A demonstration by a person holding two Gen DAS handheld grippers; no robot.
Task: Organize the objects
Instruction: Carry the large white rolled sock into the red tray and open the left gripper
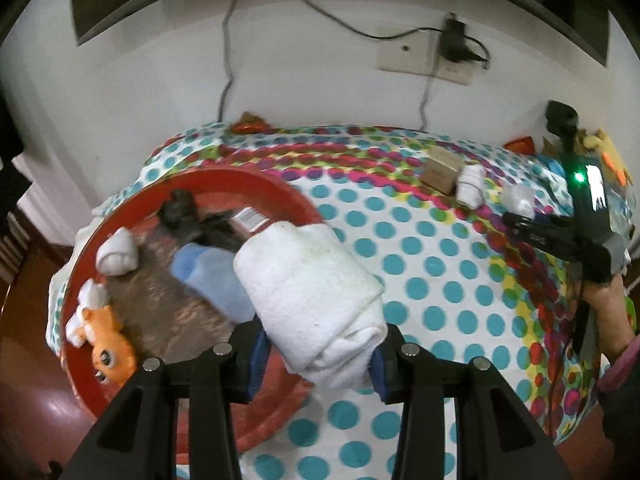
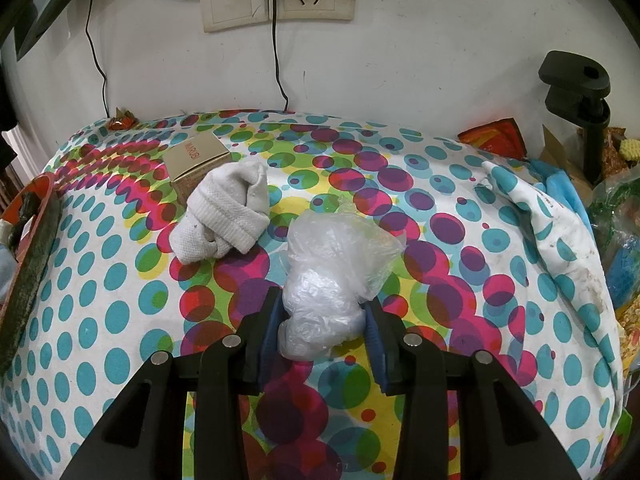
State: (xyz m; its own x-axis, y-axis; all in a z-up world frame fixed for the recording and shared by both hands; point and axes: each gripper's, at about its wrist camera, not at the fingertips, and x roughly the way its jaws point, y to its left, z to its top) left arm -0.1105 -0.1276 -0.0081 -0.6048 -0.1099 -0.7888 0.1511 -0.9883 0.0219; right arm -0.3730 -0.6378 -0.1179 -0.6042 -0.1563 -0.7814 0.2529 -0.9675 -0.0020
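Looking like a home, a lived-in room. Polka-dot cloth (image 2: 120, 320) covering the worktop, white wall behind with sockets (image 2: 276, 0) and a charger (image 1: 454, 42) hanging off trailing cables. Household clutter sitting around: rolled socks (image 2: 224, 216), plush toy (image 1: 106, 344) in a red basin (image 1: 248, 184), small carton (image 2: 196, 160), snack packs (image 2: 494, 138). Dark wood floor (image 1: 48, 408) showing at the left.

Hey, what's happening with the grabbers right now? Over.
Left gripper shut on towel, by red tray. Right gripper shut on plastic bag. Nothing in the way.
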